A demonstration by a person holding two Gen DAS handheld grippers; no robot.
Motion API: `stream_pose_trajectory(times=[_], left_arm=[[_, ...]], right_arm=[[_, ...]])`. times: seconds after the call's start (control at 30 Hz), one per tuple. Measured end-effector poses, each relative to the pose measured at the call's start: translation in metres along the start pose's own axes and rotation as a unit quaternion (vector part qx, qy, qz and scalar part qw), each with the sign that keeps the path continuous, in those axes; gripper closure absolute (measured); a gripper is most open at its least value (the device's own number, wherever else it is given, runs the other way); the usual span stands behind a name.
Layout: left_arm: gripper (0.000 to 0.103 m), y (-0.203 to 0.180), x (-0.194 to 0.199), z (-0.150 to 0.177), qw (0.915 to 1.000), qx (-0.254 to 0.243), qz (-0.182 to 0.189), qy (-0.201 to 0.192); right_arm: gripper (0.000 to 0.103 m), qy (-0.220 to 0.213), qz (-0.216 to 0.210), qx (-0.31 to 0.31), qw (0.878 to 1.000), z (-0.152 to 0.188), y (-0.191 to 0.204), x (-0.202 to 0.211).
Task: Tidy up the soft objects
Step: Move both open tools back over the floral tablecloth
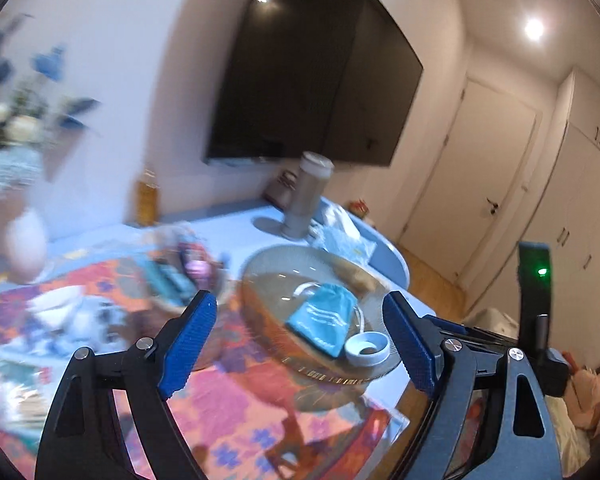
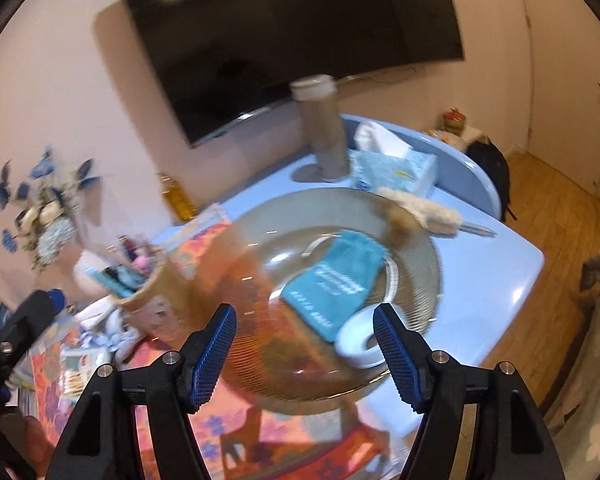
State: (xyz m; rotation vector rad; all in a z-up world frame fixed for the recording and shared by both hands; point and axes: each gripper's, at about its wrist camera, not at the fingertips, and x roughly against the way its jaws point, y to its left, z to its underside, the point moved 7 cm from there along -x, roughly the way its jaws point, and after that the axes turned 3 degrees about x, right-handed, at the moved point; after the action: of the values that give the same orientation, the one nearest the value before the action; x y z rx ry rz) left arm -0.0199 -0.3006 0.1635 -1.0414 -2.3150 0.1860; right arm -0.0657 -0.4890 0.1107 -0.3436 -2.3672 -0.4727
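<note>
A teal drawstring pouch (image 2: 336,276) and a furry beige piece (image 2: 416,210) already lie in the glass bowl (image 2: 260,224) (with a white ring). Left tool (image 1: 300,344) and right tool (image 2: 304,354) hover near the bowl's front rim, jaws apart and empty. Judging by the blurred clutter left of the bowl, sorting is probably unfinished.

Your left gripper (image 1: 298,346) has two black, angular finger arms with triangular cut-outs near the base. Each arm carries a round silver screw head at its pivot. The inner faces are fitted with blue pads (image 1: 188,344) bearing a fine ribbed texture. To its right, a dark upright part shows a small green light (image 1: 543,271). Your right gripper (image 2: 305,356) is built the same: black arms, silver screws, triangular openings, and blue ribbed pads (image 2: 215,354) on the facing sides.
</note>
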Motion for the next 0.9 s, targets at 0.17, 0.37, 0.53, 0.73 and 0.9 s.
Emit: stream_pose_trajectory(times=[0.17,0.37,0.53,0.73,0.9], left_arm=[[0.019,0.056,0.099,-0.004,0.9945,0.013,-0.092,-0.049],[0.012,0.158,0.158,0.038,0.9573,0.048,-0.285,0.010],[0.013,0.256,0.162,0.123,0.9295,0.145,-0.336,0.048],[0.013,0.305,0.143,0.176,0.9119,0.143,-0.378,0.074],[0.013,0.315,0.146,0.186,0.9178,0.185,-0.346,0.062]], right_arm=[[0.034,0.001,-0.045,0.053,0.998,0.017,0.075,0.002],[0.025,0.076,-0.187,0.103,0.974,0.075,0.177,-0.018],[0.024,0.126,-0.193,0.142,0.963,0.129,0.214,-0.059],[0.024,0.135,-0.192,0.205,0.950,0.170,0.230,-0.092],[0.023,0.117,-0.182,0.221,0.951,0.181,0.231,-0.109]])
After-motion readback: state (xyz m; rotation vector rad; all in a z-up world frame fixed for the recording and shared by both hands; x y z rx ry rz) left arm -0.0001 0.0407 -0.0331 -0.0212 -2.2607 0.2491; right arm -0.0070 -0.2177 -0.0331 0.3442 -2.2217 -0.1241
